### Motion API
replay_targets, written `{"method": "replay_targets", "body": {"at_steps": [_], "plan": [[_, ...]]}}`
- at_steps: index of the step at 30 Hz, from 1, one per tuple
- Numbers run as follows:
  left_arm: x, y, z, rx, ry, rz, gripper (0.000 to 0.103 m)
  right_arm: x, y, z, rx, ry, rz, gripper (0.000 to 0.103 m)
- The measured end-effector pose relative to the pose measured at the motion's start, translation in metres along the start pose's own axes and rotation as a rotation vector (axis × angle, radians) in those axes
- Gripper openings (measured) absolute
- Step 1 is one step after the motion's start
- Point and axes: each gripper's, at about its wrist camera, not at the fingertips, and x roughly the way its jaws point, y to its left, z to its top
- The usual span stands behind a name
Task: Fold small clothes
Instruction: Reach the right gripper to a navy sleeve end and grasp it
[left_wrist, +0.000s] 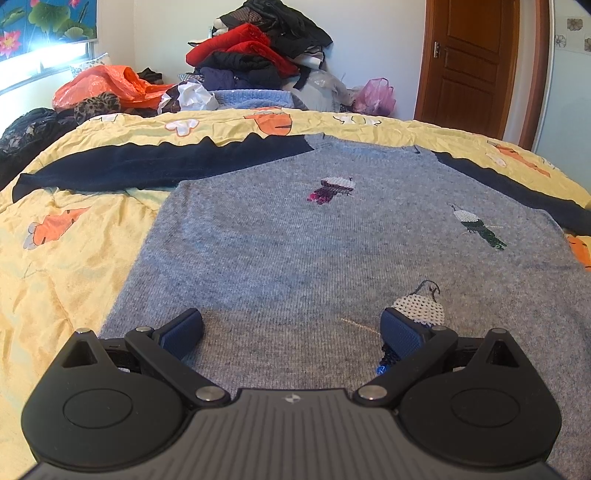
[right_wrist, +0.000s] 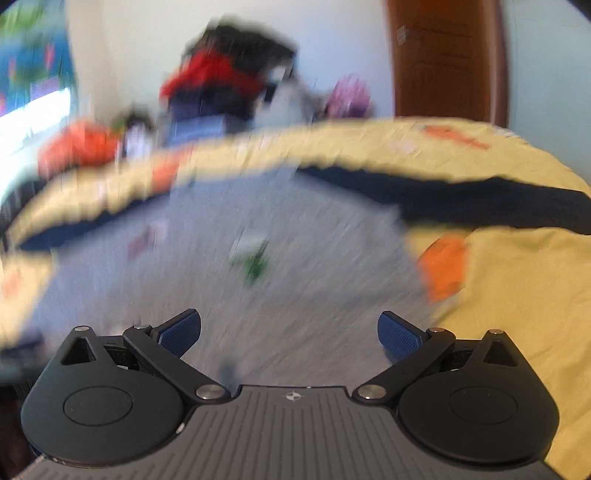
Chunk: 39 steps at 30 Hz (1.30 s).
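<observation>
Blurring smears nearly all of my right wrist view; only my right gripper is sharp, jaws wide, nothing between them. Shapes past it read as bed, sweater and heap, no detail.

Bed: yellow cover with orange and white flowers, its near and side edges cut off by the frame.

Sweater: grey knit body, navy sleeves, lying flat on the bed, front up. Left sleeve stretched out sideways; right sleeve runs out of frame. Hem hidden under my left gripper, jaws wide, empty, hovering over the lower body.

Clothes heap beyond the bed: red, black, navy, piled against the wall. Orange bag and pink bag beside it, contents not readable.

Three sequin birds on the sweater; the nearest is partly covered by my right-hand pad.
</observation>
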Motion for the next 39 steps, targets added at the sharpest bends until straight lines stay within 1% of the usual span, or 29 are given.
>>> {"method": "replay_targets", "body": {"at_steps": [2,3,6,8,9,10,11,14,16,17,20,21,24,25,27,28,29,30,31,32,34,37,39], "plan": [[0.0,0.0,0.0,0.001,0.0,0.001,0.103,-0.014,-0.049,0.018,0.153,-0.125,0.034,0.102],[0.0,0.0,0.0,0.001,0.0,0.001,0.103,-0.017,-0.076,0.028,0.237,-0.153,0.024,0.102],[0.0,0.0,0.0,0.001,0.0,0.001,0.103,-0.016,-0.163,0.045,0.516,-0.204,-0.059,0.102],[0.0,0.0,0.0,0.001,0.0,0.001,0.103,-0.017,-0.219,0.045,0.72,-0.237,-0.121,0.093],[0.0,0.0,0.0,0.001,0.0,0.002,0.103,-0.018,-0.241,0.043,0.798,-0.25,-0.14,0.09],[0.0,0.0,0.0,0.001,0.0,0.001,0.103,-0.019,-0.259,0.042,0.851,-0.263,-0.157,0.087],[0.0,0.0,0.0,0.001,0.0,0.001,0.103,-0.019,-0.273,0.04,0.875,-0.277,-0.169,0.087],[0.0,0.0,0.0,0.001,0.0,0.001,0.103,-0.014,-0.299,0.036,0.913,-0.283,-0.226,0.087],[0.0,0.0,0.0,0.001,0.0,0.001,0.103,-0.008,-0.313,0.031,0.951,-0.283,-0.218,0.087],[0.0,0.0,0.0,0.001,0.0,0.001,0.103,-0.005,-0.316,0.029,0.948,-0.288,-0.22,0.082],[0.0,0.0,0.0,0.001,0.0,0.001,0.103,0.006,-0.321,0.03,0.927,-0.278,-0.235,0.083],[0.0,0.0,0.0,0.001,0.0,0.001,0.103,0.009,-0.325,0.042,0.924,-0.269,-0.238,0.084],[0.0,-0.001,0.0,0.001,0.0,0.001,0.103,0.022,-0.324,0.053,0.893,-0.251,-0.251,0.084],[0.0,-0.001,0.0,0.001,0.0,0.001,0.103,0.024,-0.322,0.055,0.87,-0.246,-0.256,0.082],[0.0,-0.001,0.0,0.002,0.0,0.001,0.103,0.029,-0.318,0.061,0.818,-0.213,-0.284,0.067],[0.0,-0.001,0.0,0.002,0.0,0.001,0.103,0.034,-0.316,0.063,0.79,-0.187,-0.308,0.048],[0.0,-0.001,0.0,0.002,0.0,0.001,0.103,0.037,-0.314,0.065,0.767,-0.163,-0.336,0.026],[0.0,-0.001,0.0,0.001,0.0,0.001,0.103,0.038,-0.312,0.067,0.751,-0.148,-0.357,0.017],[0.0,-0.001,0.0,0.001,0.0,0.001,0.103,0.037,-0.307,0.069,0.739,-0.155,-0.364,0.017],[0.0,-0.001,0.0,-0.001,-0.001,-0.001,0.103,0.034,-0.299,0.072,0.718,-0.175,-0.366,0.017],[0.0,0.0,0.0,-0.007,-0.004,-0.005,0.103,0.025,-0.27,0.081,0.642,-0.22,-0.327,0.017],[0.0,0.002,0.001,-0.017,-0.007,-0.011,0.103,0.03,-0.194,0.103,0.407,-0.232,-0.241,0.017],[0.0,0.003,0.001,-0.021,-0.009,-0.015,0.103,0.042,-0.135,0.109,0.269,-0.209,-0.148,0.017]]}}
